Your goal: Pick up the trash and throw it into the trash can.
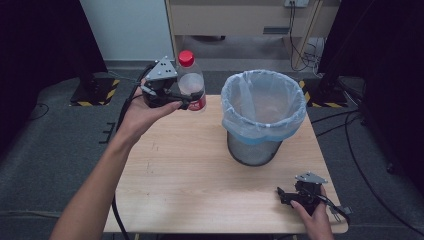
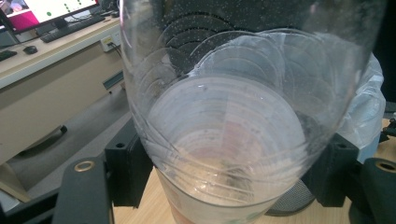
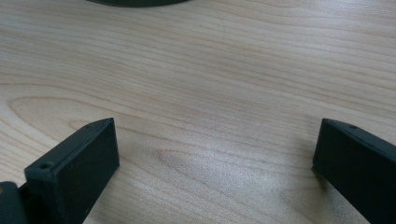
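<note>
A clear plastic bottle (image 1: 191, 80) with a red cap and a red label hangs upright above the table's far left corner. My left gripper (image 1: 186, 101) is shut on its lower body. In the left gripper view the bottle (image 2: 233, 107) stands between the two black pads (image 2: 128, 170), which press on its sides. To its right stands a black mesh bin (image 1: 260, 120) lined with a pale blue bag, its mouth open upward. My right gripper (image 1: 283, 196) rests low at the table's near right corner, and in its own view the right gripper (image 3: 215, 154) stands open over bare wood.
The wooden table (image 1: 190, 175) has free room in its middle and near left. Black stands and cables lie on the floor around it. A desk with a monitor (image 2: 46, 9) stands beyond the table in the left gripper view.
</note>
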Tool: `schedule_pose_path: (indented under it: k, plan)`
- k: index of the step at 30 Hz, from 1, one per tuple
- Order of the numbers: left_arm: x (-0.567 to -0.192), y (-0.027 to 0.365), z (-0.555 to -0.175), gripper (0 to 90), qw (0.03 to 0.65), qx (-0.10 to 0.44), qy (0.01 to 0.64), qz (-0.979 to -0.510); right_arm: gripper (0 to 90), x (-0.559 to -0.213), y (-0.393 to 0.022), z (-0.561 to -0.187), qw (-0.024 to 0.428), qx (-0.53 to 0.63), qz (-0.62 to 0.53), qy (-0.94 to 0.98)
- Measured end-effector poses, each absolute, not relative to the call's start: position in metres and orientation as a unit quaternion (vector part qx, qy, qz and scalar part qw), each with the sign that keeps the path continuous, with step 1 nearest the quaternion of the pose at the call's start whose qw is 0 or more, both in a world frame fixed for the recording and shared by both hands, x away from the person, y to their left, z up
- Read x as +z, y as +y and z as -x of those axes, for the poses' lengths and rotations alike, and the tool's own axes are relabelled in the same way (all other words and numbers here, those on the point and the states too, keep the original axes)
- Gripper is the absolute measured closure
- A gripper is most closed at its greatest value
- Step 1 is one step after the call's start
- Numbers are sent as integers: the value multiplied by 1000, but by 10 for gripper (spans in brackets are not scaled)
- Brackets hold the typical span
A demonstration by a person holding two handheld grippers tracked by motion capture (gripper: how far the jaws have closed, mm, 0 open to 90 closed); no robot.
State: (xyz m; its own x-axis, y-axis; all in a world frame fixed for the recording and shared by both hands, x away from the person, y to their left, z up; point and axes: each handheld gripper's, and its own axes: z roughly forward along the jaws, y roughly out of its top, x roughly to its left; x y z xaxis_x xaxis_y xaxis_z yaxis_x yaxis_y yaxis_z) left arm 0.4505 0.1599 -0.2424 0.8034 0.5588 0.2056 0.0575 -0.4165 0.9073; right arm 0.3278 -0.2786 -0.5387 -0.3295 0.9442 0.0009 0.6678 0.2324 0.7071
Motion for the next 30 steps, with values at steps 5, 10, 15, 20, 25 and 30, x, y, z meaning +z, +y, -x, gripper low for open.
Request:
schedule_pose_path:
  k: [5,10,15,20,25,30]
  plan:
    - [-241,158,-450,276,503,248,188,-806,3,-539,-279,-328,221,312,-535,753]
    - [-234,156,-449,276,507,250,185,-804,3,-539,-279,-328,221,312,-535,753]
    - [-226,152,-448,276,517,254,178,-798,3,-539,-279,-328,221,312,-535,753]
    - [-218,146,-446,276,523,254,170,-796,3,-539,-279,-328,221,312,-535,753]
    - [-212,139,-446,276,527,255,162,-794,3,-539,-279,-328,221,312,-535,753]
    - [-209,135,-446,276,535,255,158,-790,3,-539,-279,-328,221,312,-535,754]
